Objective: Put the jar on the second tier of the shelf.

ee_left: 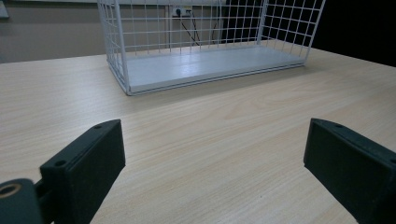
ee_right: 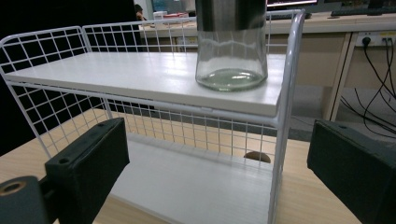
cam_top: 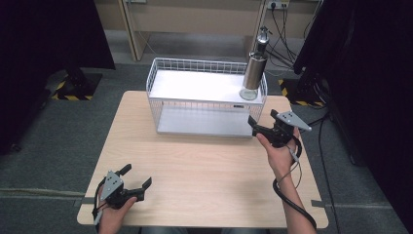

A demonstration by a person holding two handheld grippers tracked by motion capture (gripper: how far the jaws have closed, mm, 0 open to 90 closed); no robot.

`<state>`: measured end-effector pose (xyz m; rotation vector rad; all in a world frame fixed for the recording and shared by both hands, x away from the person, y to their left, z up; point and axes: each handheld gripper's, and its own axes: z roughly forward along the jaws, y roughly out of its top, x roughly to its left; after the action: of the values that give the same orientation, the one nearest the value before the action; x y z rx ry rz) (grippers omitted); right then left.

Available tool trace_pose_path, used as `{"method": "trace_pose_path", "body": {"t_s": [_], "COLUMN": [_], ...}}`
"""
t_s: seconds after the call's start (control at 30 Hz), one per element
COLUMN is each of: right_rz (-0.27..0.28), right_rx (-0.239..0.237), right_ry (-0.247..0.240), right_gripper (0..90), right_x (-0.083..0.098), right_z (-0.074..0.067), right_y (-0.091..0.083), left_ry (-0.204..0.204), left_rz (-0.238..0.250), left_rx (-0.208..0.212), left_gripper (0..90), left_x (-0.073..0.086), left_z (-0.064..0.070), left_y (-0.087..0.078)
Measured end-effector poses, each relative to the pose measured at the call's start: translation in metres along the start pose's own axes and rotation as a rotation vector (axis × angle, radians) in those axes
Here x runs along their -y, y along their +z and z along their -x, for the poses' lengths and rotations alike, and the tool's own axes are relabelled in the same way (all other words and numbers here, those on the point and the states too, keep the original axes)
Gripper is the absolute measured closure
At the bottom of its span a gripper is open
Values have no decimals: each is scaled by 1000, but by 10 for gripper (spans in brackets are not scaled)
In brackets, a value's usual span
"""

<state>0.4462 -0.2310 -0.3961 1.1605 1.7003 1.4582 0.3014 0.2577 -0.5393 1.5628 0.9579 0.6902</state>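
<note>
Your table [cam_top: 204, 165] is a pale wood top, bare across its near half. At its far edge stands the white wire rack [cam_top: 160, 92], two shelves, open face toward you. On the upper shelf [ee_right: 116, 74], at its right end and just inside the corner post, stands the bottle [cam_top: 254, 73]: clear glass base, brushed metal sleeve, pump top, upright. Your right gripper [cam_top: 263, 127] hovers just off the rack's right front corner, level with the lower shelf [ee_right: 196, 182] and below the bottle; its jaws stand wide apart and hold nothing. Your left gripper [cam_top: 136, 176] rests low over the near left corner of the table, well away from the rack, jaws likewise spread wide and empty. The step in hand looks like the reach for the bottle. To do it well, raise the right gripper until the jaws clear the shelf's front rail, and come in square to the open face so the corner post [ee_right: 285, 116] stays outside the right jaw. Close on the metal sleeve rather than the glass base; glass is likely slick. Lift straight up before drawing back, since the tall bottle could tip against the rail.
</note>
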Motion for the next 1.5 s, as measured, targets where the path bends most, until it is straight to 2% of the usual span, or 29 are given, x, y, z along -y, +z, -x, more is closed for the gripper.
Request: {"method": "trace_pose_path", "body": {"t_s": [0.8,1.5], "right_rz": [-47,-75], "right_rx": [7,32], "right_ry": [11,20], "right_gripper": [58,59], "right_x": [40,65], "right_z": [5,12], "right_y": [-20,-34], "left_ry": [3,5], "left_rz": [0,-1], "left_rx": [-1,-2], "left_gripper": [50,51], "left_x": [0,0], "left_z": [0,1], "left_y": [0,0]}}
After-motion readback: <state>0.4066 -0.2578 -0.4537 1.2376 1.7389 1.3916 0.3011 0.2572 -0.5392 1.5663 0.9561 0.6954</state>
